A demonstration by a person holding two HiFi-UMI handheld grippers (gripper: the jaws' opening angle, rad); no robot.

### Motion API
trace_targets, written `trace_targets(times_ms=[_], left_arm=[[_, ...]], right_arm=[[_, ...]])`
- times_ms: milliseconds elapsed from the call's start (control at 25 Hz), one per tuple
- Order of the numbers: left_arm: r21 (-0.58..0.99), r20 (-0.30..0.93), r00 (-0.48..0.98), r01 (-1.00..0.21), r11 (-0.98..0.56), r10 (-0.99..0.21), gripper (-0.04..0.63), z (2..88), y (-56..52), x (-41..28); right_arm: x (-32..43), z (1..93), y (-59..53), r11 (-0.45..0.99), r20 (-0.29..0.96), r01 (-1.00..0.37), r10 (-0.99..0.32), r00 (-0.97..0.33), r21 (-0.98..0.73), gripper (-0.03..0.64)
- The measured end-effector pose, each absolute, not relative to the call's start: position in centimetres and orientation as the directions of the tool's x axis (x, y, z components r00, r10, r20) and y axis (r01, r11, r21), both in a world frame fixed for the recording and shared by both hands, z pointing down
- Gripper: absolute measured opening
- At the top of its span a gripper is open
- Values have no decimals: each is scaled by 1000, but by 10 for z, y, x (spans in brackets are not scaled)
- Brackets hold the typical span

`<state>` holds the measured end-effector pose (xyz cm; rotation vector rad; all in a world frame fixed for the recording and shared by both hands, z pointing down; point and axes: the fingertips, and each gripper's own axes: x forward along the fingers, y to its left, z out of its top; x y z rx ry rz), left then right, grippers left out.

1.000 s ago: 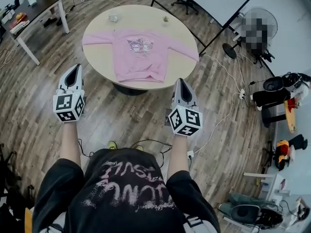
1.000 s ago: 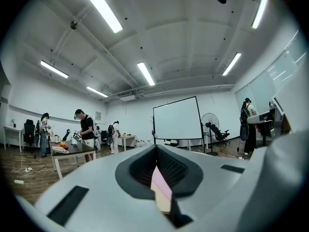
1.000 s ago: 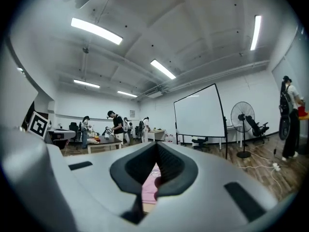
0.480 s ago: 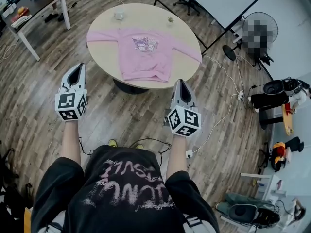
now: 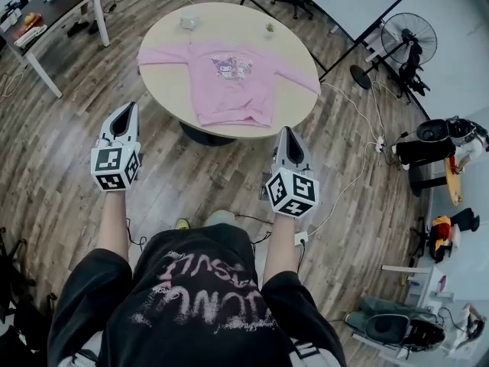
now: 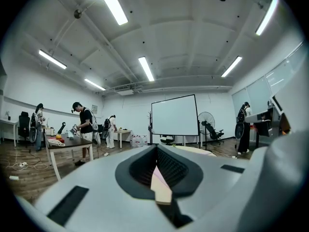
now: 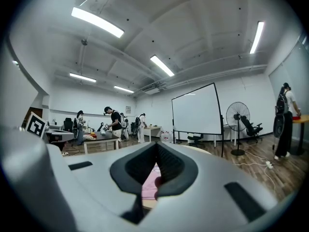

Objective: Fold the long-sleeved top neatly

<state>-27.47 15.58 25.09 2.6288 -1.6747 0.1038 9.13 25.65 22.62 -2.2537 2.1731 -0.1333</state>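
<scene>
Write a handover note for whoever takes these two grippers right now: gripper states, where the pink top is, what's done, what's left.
Left gripper: shut, empty, short of the table.
Right gripper: shut, empty, also short of the table.
Pink long-sleeved top: flat, front up, sleeves spread, on the round table.
Done: no fold yet.
Left: probably open the jaws, fold the sleeves in, then the body.

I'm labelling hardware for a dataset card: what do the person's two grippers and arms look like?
The left gripper and right gripper are pale grey tapering shells, each with a dark teardrop recess on top and a cube of black-and-white square markers at the rear. The person wears a black short-sleeved T-shirt with pale scrawled lettering; the forearms are uncovered.
</scene>
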Motion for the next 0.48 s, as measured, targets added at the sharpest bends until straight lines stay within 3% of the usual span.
trace_targets(times_ms=[480], left_arm=[[-12, 125, 380, -923, -384, -917, 11, 278, 75, -254]], right_arm=[[118, 243, 158, 3, 49, -997, -999, -7, -79, 5]])
